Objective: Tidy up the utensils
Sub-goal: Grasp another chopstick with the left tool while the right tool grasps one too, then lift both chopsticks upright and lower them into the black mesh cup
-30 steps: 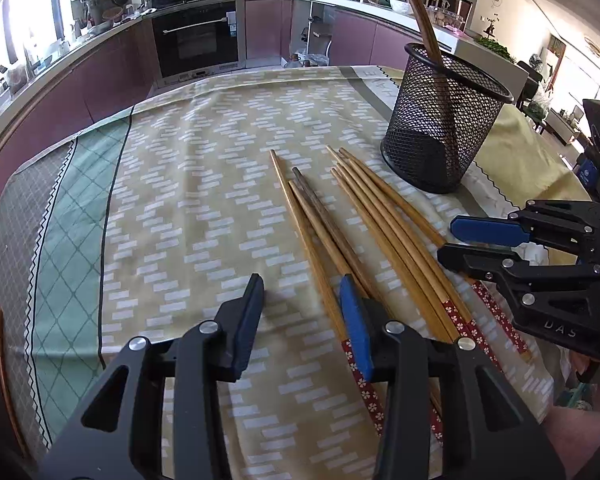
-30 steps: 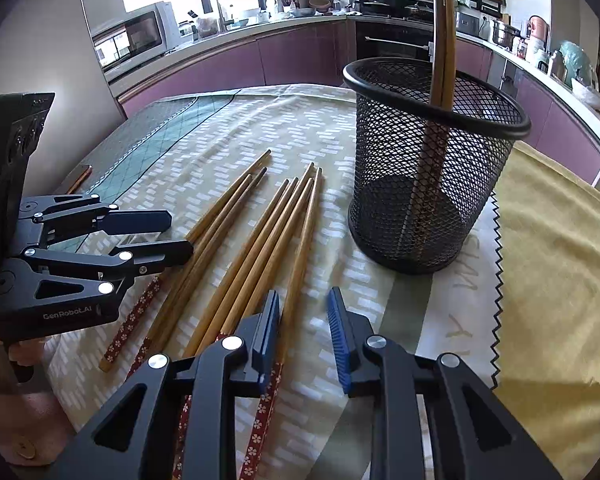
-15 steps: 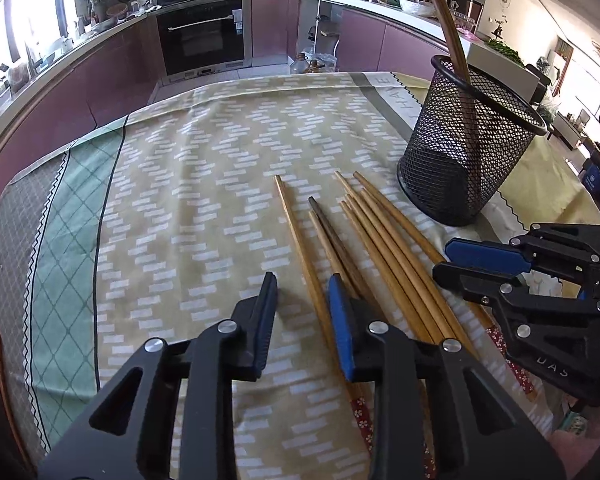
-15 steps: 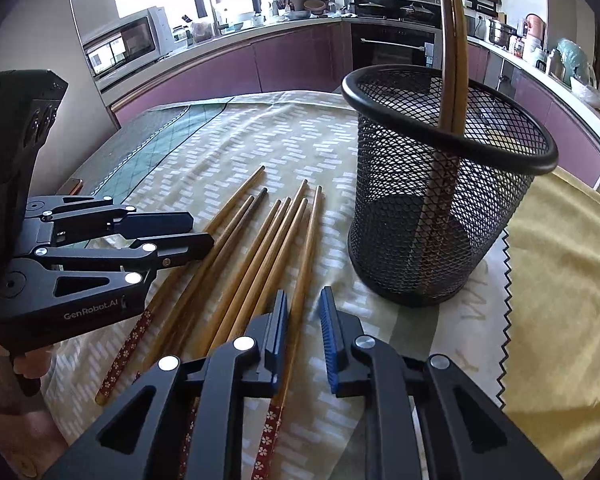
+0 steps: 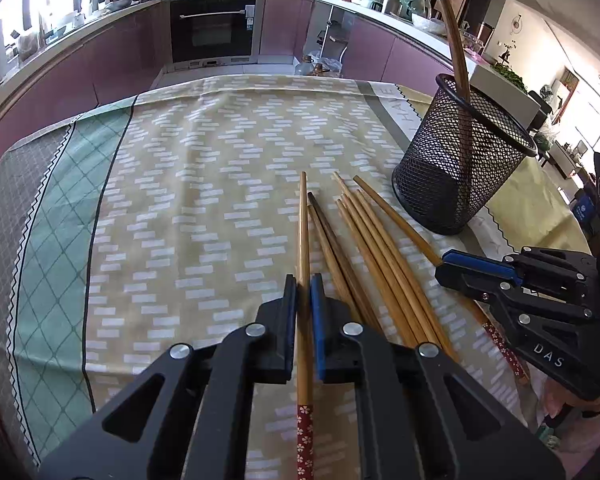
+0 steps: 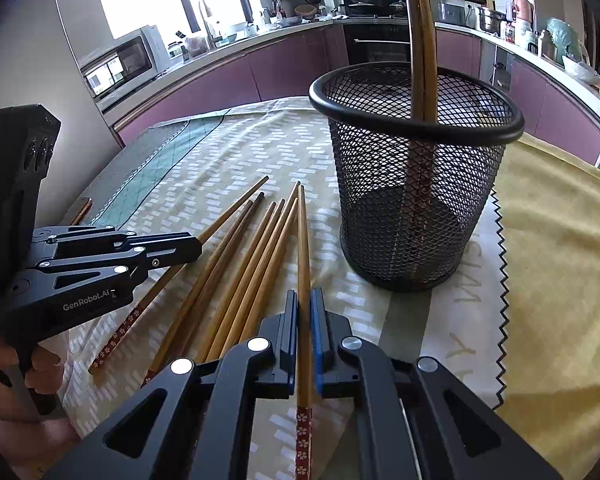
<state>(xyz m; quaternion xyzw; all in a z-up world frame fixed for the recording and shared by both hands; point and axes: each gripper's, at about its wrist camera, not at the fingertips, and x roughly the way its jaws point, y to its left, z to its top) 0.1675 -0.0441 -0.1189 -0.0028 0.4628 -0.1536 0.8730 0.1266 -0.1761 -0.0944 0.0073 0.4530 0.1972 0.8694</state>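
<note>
Chopsticks (image 5: 364,240) lie fanned across the patterned cloth (image 5: 200,200) on the counter, tips toward the black mesh holder (image 5: 456,168), and each hand-held gripper has one pinned! The left hand-held gripper (image 5: 304,292) is clamped on the leftmost chopstick (image 5: 303,220), which runs straight between its pads, the red flowered end trailing back under the jaws. The right hand-held gripper (image 6: 305,304) is clamped on the rightmost chopstick (image 6: 302,240), the one nearest the holder (image 6: 416,184). Both sticks look low over the cloth. Two chopsticks (image 6: 420,40) already stand in the holder, leaning on its rim.
</note>
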